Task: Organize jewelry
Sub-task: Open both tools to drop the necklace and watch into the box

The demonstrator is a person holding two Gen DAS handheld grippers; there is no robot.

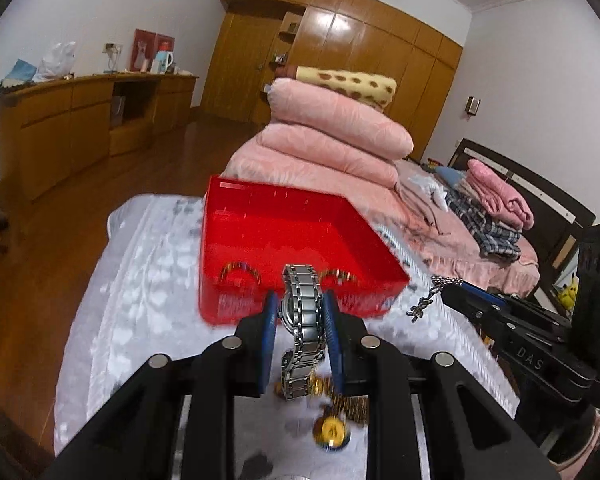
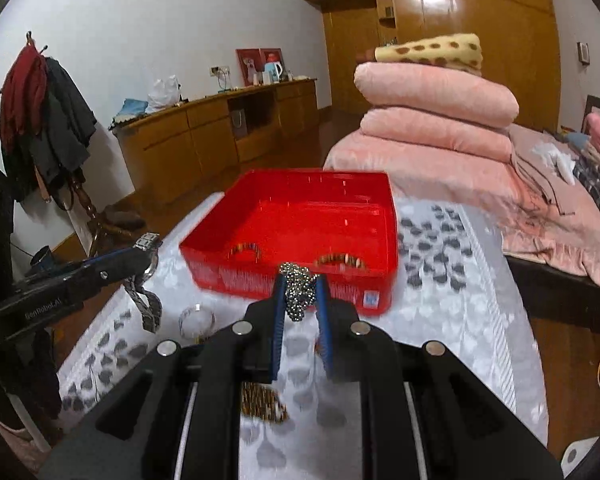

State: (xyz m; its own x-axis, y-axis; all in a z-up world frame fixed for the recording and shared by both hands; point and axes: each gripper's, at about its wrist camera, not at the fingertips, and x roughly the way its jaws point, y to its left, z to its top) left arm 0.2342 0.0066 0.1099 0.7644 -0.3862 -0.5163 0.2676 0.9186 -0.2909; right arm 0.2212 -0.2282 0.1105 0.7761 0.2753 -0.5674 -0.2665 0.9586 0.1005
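The left gripper (image 1: pixel 300 308) clenches a silver watch (image 1: pixel 303 320), its band drooping below the pads. The right gripper (image 2: pixel 300 292) pinches a bunched silver bead chain (image 2: pixel 298 292). Just beyond both sits a red tray (image 2: pixel 388 216) holding two bracelets (image 2: pixel 246 250) along its near wall, on a white patterned cloth (image 2: pixel 440 280).

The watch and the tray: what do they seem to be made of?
Watch: seemingly polished steel; its silver links glint. Tray: probably glossy moulded plastic, uniform red with thin, shiny walls.
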